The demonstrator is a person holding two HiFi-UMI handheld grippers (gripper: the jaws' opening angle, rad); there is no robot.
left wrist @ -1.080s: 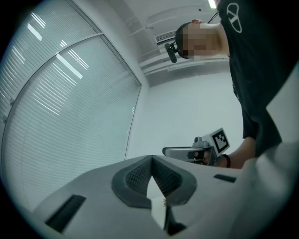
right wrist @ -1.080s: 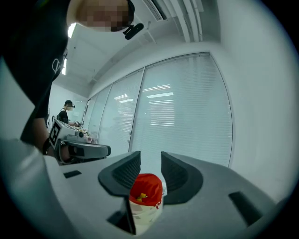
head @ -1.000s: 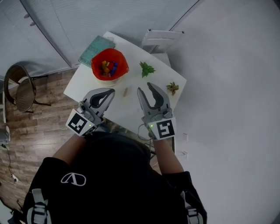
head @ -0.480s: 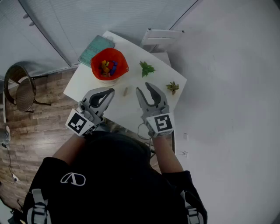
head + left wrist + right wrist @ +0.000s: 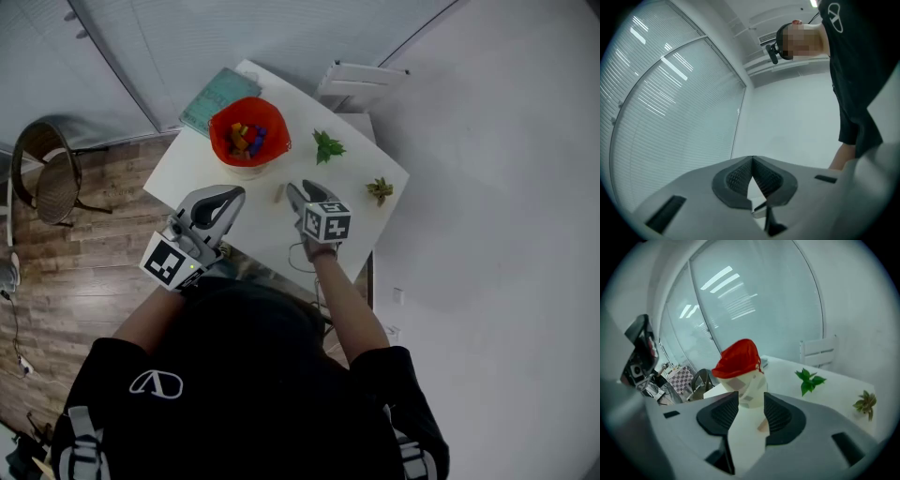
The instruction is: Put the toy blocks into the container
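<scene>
- Head view: since a second ago, the right gripper (image 5: pixel 300 197) has tipped forward and down. Its tips now sit just beside the small beige wooden block (image 5: pixel 278 193) on the white table (image 5: pixel 187 173), at the claw's 9 o'clock. The red-lined container (image 5: pixel 217 141), holding coloured toy blocks (image 5: pixel 247 141), stands at 11 o'clock.
- Left gripper view: we find the left gripper (image 5: pixel 752 160) pinched together, empty and aimed upward.
- Right gripper view: the narrow jaws are opening. The beige block (image 5: pixel 762 423) lies between them by the right-hand pad, unpinched. We judge a pick is starting.
</scene>
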